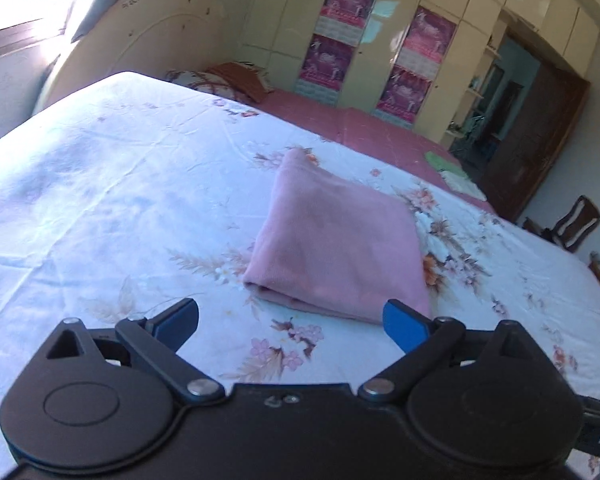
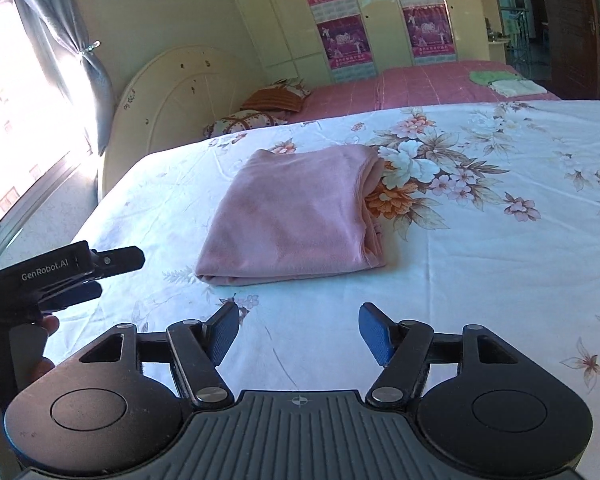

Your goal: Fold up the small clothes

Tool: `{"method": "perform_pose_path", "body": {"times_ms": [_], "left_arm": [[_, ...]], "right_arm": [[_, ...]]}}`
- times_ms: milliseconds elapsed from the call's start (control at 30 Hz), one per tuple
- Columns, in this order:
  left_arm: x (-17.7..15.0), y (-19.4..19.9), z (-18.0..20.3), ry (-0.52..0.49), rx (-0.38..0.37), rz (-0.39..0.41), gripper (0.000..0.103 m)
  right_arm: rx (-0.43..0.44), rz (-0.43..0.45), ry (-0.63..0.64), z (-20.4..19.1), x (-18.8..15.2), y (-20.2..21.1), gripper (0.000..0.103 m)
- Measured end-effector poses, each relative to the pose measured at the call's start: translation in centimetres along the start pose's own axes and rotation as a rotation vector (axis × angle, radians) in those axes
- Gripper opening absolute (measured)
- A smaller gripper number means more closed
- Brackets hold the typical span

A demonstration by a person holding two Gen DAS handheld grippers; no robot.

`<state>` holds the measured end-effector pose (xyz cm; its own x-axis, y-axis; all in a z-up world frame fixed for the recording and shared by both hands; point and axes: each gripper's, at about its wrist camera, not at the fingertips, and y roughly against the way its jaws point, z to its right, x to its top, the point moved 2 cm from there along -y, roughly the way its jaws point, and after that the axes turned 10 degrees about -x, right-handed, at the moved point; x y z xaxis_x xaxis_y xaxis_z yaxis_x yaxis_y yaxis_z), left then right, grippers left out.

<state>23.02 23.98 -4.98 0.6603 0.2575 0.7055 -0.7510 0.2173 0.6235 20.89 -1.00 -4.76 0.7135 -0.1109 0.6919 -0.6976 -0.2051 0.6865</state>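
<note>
A pink garment (image 1: 336, 236) lies folded into a neat rectangle on the floral bedsheet (image 1: 100, 200). It also shows in the right wrist view, pink garment (image 2: 292, 216), with its layered edges facing right. My left gripper (image 1: 292, 324) hovers above the sheet just short of the garment's near edge, jaws wide apart and empty. My right gripper (image 2: 298, 328) is held back from the fold's near edge too, open with nothing between its blue pads. The left gripper (image 2: 96, 276) appears from the side at the far left of the right wrist view, with a hand on its handle.
A cream headboard (image 2: 172, 92) and patterned pillows (image 2: 256, 116) lie beyond the garment. A second bed with a pink cover (image 2: 420, 84) carries green and white folded cloths (image 2: 500, 80). Wardrobes with posters (image 1: 340, 32) line the far wall. A wooden chair (image 1: 572, 224) stands beside the bed.
</note>
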Motion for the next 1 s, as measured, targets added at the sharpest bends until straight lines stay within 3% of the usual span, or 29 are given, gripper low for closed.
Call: {"method": "perform_pose_path", "body": {"times_ms": [100,167,333,633,1000], "left_arm": [[-1.0,2.0,1.3,-0.059,0.086,-0.01,0.096],[-2.0,4.3,2.3,-0.082,0.107,0.006,0.096],[-4.1,9.2,5.2,-0.159,0.159,-0.009,0.099],[-7.0,18.4,8.4,-0.206,0.106,0.068,0.103],[-8.5,21.6,9.5,-0.238,0.105,0.098,0.103]], "right_arm": [[-0.048,0.048,0.035,-0.3,-0.9,2.7,0.098],[-0.067,0.101,0.09,-1.0,-1.5,5.1,0.102],[-0.125,0.186,0.159,-2.2,-3.3,10.8,0.103],[-0.151,0.371,0.124,-3.1,-5.5,21.2,0.103],[-0.173,0.397,0.122,-3.6,-7.6,24.1,0.103]]}}
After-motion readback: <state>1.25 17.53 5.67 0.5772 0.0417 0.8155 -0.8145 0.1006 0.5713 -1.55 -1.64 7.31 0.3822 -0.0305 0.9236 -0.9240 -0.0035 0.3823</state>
